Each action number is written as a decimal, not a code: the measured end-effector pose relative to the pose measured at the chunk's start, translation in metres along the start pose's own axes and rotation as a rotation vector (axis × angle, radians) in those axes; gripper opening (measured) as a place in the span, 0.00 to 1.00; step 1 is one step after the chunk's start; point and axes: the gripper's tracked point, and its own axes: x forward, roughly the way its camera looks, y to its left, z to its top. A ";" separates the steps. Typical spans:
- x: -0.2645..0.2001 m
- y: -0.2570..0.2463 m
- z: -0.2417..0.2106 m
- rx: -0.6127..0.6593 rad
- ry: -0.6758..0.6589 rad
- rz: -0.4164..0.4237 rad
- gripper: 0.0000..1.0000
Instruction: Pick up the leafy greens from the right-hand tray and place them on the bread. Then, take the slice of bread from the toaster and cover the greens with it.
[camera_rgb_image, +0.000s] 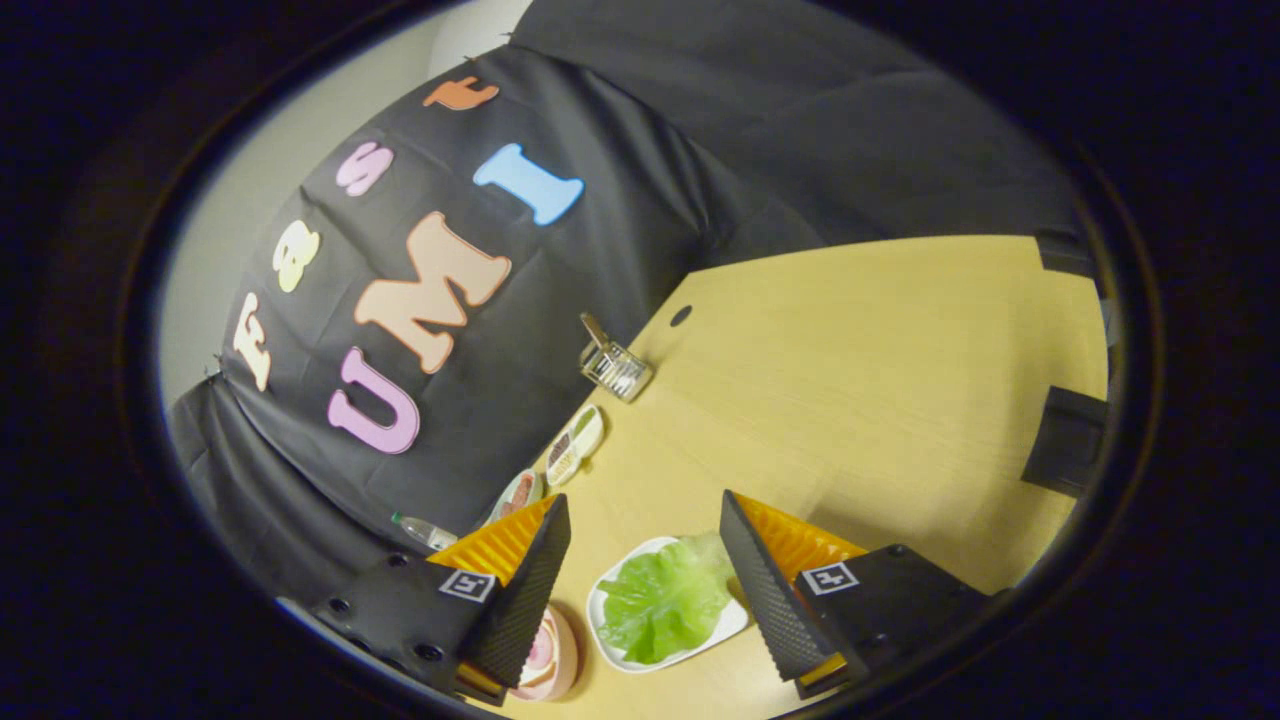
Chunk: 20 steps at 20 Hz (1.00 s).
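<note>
Tongs (645, 575) hang wide and empty, the leafy greens (665, 600) on their white tray (606, 640) lying between the fingertips, near the table's (850, 380) front edge.

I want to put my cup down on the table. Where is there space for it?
The big bare stretch of table beyond the open hand-held gripper, past the toaster, is free. It's crowded along the cloth wall: the toaster, small dishes, a bottle, and the white tray of greens between the fingers.
</note>
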 end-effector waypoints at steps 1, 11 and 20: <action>0.008 -0.006 -0.002 0.012 0.013 -0.006 0.95; 0.038 -0.030 -0.041 0.078 0.132 -0.005 0.94; 0.048 -0.035 -0.062 0.078 0.202 0.000 0.49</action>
